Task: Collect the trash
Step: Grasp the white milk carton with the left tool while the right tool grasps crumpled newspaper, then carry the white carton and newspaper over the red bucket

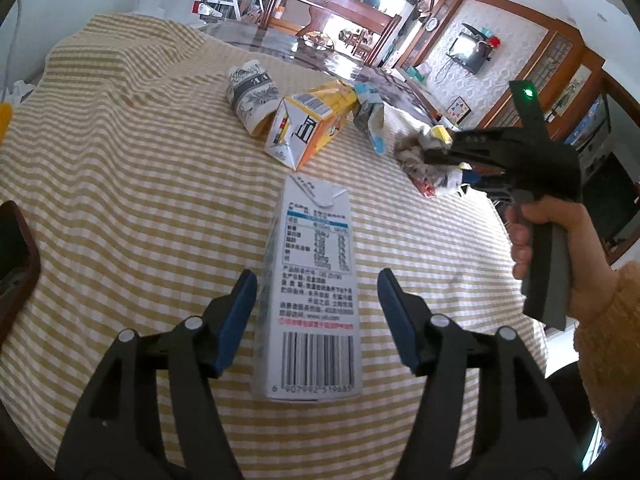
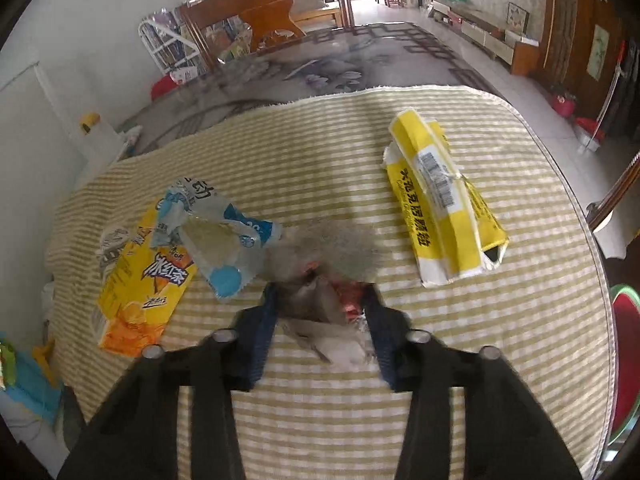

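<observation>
A white milk carton point(image 1: 310, 280) lies on the striped tablecloth point(image 1: 120, 168), lengthwise between the open fingers of my left gripper point(image 1: 316, 300), which do not touch it. My right gripper point(image 2: 320, 300) is shut on a crumpled wad of paper and wrapper point(image 2: 320, 276), held above the cloth; it also shows in the left wrist view point(image 1: 424, 160). Beyond lie an orange-yellow drink carton point(image 1: 312, 124), a blue-white wrapper point(image 2: 216, 232), a grey patterned roll point(image 1: 250, 96) and a yellow box point(image 2: 444, 200).
The cloth point(image 2: 360, 420) covers part of a glass table point(image 2: 320, 64), whose edge curves at the right. A dark red-brown object point(image 1: 16, 256) sits at the far left. A red-green bin rim point(image 2: 624, 344) stands beyond the right table edge.
</observation>
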Tool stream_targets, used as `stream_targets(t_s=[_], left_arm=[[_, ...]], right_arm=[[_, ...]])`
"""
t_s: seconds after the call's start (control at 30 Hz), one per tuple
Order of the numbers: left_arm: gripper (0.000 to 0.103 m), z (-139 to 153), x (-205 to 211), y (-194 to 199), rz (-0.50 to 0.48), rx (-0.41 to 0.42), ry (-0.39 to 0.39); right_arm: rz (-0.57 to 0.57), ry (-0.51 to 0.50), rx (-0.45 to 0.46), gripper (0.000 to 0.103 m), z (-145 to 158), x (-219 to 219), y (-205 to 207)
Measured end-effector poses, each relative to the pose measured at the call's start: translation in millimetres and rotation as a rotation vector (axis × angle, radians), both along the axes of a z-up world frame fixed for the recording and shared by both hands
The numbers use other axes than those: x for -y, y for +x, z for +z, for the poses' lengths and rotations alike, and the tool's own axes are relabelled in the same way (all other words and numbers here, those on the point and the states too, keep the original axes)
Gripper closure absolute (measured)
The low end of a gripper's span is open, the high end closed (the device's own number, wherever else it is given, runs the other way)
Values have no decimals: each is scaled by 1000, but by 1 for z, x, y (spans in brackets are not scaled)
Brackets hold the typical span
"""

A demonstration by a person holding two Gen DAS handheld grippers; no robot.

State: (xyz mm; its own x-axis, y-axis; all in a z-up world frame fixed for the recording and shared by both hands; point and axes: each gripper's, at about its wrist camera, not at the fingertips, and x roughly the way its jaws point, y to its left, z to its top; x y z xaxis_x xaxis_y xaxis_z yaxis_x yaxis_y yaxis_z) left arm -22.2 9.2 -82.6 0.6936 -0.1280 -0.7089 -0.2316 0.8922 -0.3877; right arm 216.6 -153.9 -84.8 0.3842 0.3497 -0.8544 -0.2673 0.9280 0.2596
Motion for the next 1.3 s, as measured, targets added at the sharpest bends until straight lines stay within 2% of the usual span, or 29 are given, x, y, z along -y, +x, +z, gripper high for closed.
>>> stream_targets(t_s=[0.13,0.4,0.5,0.57,0.7,0.77,0.8,0.83,0.87,0.97,1.3], left_arm=[[43,-2,3,1,-13,-8,11],[43,-6,0,1,-7,-30,-7],[43,-7,2,3,-14,-33,7],[43,-7,2,3,-14,-32,6],[43,-8,1,2,-11,-30,-5],[46,-7,2,3,-10,-28,2],[52,-7,2,3,-10,-27,4],[55,-7,4,2,-10,-27,5],[56,-6,4,1,-10,-24,5],[60,-2,6,-3,-2,-6,18],[62,2,6,-4,7,23,38]], right_arm=[[-11,78,-25,79,2,10,-11],[23,87,-22,79,6,12,-31],[39,74,-37,72,1,7,-33],[29,74,-25,55,1,6,-34],[34,63,-22,53,-3,0,-33],[52,33,-8,55,-4,-6,-34],[62,21,1,57,-4,-7,-34],[73,5,11,67,-4,-9,-35],[82,-2,16,73,-4,-10,-37],[88,17,25,78,-2,-8,-41],[133,107,33,78,22,17,-77]])
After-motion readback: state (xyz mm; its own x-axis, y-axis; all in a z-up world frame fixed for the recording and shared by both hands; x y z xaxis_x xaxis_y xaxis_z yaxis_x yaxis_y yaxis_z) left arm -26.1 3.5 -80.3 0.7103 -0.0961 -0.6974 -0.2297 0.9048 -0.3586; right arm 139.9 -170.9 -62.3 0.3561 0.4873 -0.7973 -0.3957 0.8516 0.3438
